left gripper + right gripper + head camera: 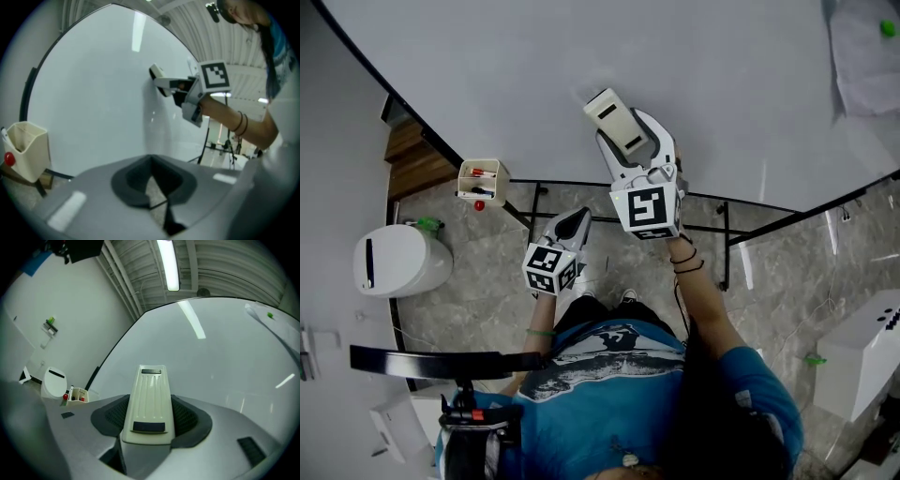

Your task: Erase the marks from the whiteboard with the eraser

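Observation:
The whiteboard [534,66] fills the top of the head view, and I see no marks on the part that shows. A cream eraser [614,117] is pressed flat to the board near its lower edge, with my right gripper [630,141] shut on it. In the right gripper view the eraser [149,399] sticks out between the jaws toward the whiteboard [225,362]. My left gripper [574,223] hangs lower, off the board, jaws together and holding nothing. The left gripper view shows its own left gripper [152,187], the eraser [157,72] and the right gripper [176,86] against the whiteboard [93,93].
A small cream pen box [482,180] with red-capped markers hangs at the board's lower left corner. A white round bin [398,261] stands on the floor at the left. The board's black stand [722,234] runs below. A green magnet [888,28] pins a sheet at the top right.

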Demonstrator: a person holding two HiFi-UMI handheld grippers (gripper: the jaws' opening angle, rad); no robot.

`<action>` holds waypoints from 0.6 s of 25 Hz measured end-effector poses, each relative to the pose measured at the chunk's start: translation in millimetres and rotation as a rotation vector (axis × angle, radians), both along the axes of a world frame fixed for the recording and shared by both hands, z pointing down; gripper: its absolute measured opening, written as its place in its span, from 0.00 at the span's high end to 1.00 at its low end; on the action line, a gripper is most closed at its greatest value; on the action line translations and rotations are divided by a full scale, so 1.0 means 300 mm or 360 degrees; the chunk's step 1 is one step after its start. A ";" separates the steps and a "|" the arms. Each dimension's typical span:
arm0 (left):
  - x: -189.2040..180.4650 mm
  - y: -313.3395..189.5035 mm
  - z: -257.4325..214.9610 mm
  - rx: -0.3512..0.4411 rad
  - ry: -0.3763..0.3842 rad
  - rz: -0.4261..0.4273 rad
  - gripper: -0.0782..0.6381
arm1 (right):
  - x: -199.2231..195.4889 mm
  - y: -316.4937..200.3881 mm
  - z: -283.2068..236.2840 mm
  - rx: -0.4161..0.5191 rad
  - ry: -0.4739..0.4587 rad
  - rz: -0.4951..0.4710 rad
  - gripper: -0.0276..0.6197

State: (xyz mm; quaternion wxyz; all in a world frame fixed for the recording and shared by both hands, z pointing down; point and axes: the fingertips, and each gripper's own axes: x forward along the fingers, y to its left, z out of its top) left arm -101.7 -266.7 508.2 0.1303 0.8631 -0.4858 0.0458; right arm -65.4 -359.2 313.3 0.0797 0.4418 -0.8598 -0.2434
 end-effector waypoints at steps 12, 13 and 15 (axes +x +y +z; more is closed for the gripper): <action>0.153 -0.005 -0.043 0.0003 -0.0003 0.0172 0.88 | 0.772 -0.040 -0.365 0.0134 -0.0304 0.0616 0.55; 0.167 -0.004 -0.047 0.0004 -0.0005 0.0188 0.89 | 0.827 -0.040 -0.379 0.0127 -0.0340 0.0657 0.55; 0.190 -0.003 -0.050 0.0007 -0.0007 0.0212 0.88 | 0.920 -0.037 -0.403 0.0121 -0.0406 0.0724 0.55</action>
